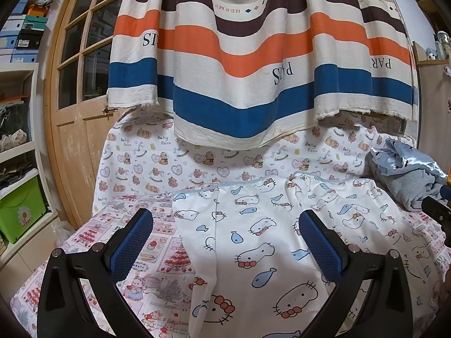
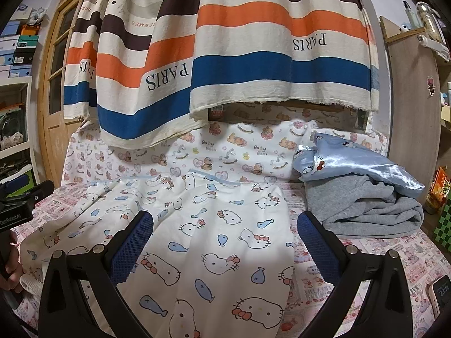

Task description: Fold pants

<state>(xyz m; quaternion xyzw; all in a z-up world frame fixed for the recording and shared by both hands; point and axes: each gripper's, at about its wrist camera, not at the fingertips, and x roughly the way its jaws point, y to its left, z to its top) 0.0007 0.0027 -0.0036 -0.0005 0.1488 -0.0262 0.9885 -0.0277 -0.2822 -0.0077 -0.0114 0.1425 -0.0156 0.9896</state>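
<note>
- Left wrist view: your left claw is spread wide, both blue pads clear of the cloth, grasping nothing. It hangs above the white cat-and-fish print pants.
- Those pants lie spread flat on the bed, which is covered with a pink printed sheet; their blue-trimmed waistband is at the edge farthest from you.
- Right wrist view: your right claw is likewise released and empty, poised over the pants, with one blue finger past their right edge, over bare sheet.
- Just right of the pants sits a pile of clothes: a grey garment with a shiny light-blue garment on top.
- Beyond the pants a bear-print cover rises up the back of the bed, and a striped curtain hangs above it.
- Left of the pants in this view, your left hand grips the other tool's black handle.
- A phone lies on the bed, right of the pants, at the near corner.
</note>
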